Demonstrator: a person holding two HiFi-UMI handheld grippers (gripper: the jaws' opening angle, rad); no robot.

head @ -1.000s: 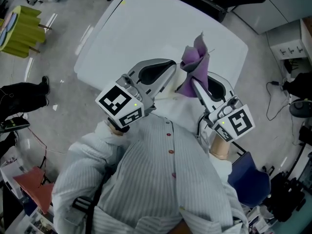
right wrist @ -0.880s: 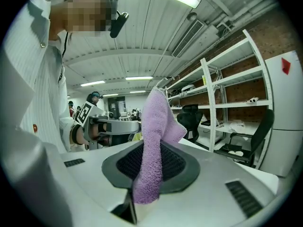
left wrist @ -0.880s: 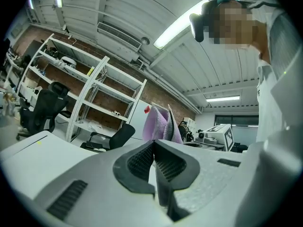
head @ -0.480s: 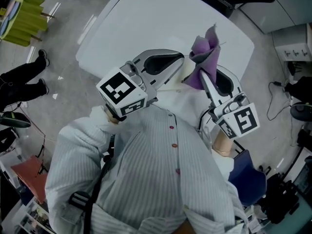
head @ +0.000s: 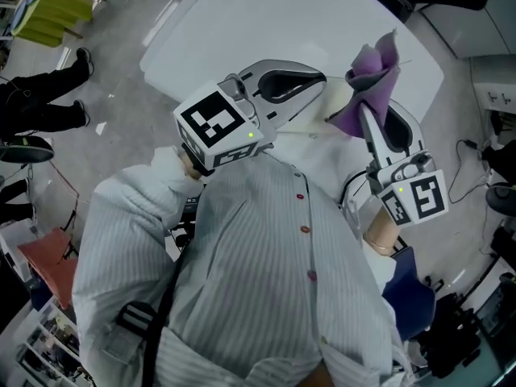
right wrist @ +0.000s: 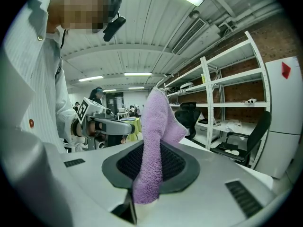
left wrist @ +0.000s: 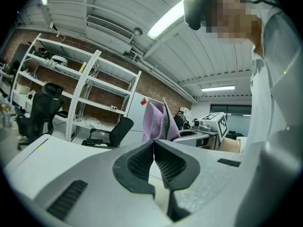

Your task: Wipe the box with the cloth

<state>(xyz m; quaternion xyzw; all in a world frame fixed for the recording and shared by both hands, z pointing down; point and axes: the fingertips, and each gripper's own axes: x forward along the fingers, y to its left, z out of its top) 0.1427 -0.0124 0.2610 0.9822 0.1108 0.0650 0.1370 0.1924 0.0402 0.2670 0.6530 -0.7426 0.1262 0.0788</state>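
A purple cloth [head: 372,75] stands up from my right gripper [head: 362,110], which is shut on it over the near edge of the white table [head: 266,22]. In the right gripper view the cloth [right wrist: 154,141] hangs out between the pinched jaws. My left gripper [head: 321,85] is beside it to the left, level with it, shut with nothing in it; its dark pads [left wrist: 142,162] touch. From the left gripper view the cloth [left wrist: 158,122] rises just beyond the jaws. I cannot make out a box; a cream strip [head: 302,124] shows under the left gripper, partly hidden by the person's striped shirt.
A yellow-green object [head: 48,2] sits on the floor at top left, a person's dark legs [head: 40,111] to the left. Cables and a blue item [head: 411,297] lie at the right. Shelving [left wrist: 80,89] and office chairs [left wrist: 111,134] stand beyond the table.
In the head view both grippers and the cloth now sit farther up and to the right over the table edge. The right gripper still holds the cloth, and the left stays shut.
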